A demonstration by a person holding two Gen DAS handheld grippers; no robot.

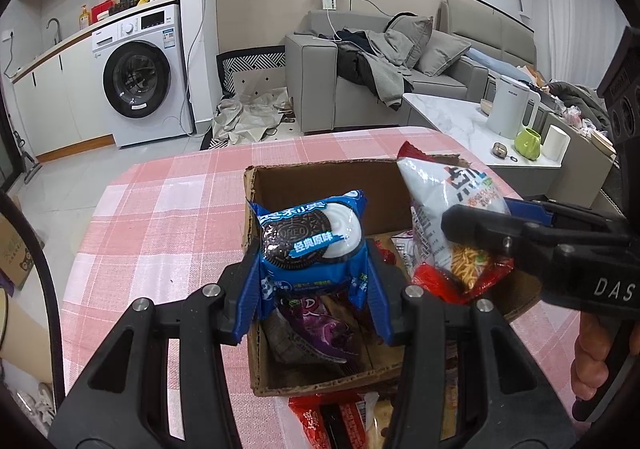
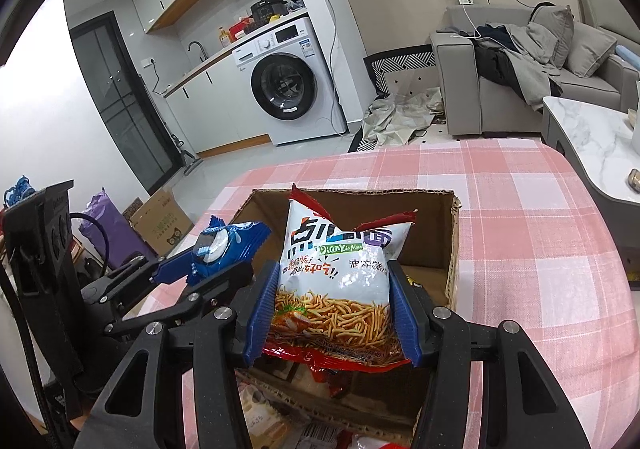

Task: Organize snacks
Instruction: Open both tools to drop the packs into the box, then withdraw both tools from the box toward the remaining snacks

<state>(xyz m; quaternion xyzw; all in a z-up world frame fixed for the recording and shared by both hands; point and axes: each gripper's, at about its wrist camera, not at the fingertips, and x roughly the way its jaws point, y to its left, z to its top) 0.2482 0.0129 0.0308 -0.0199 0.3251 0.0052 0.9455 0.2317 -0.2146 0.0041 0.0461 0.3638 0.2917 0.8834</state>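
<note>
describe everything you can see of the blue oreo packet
The blue Oreo packet is a small glossy plastic wrapper, sealed, with crimped ends, printed with a dark sandwich cookie, white cream and white Chinese lettering on a light blue band. It stands roughly upright, its printed face toward the left wrist camera, pinched by its sides between the blue ribbed pads of the left gripper. It hangs above the open cardboard box, clear of the snacks inside. In the right wrist view it shows edge-on, left of the noodle snack bag.
</note>
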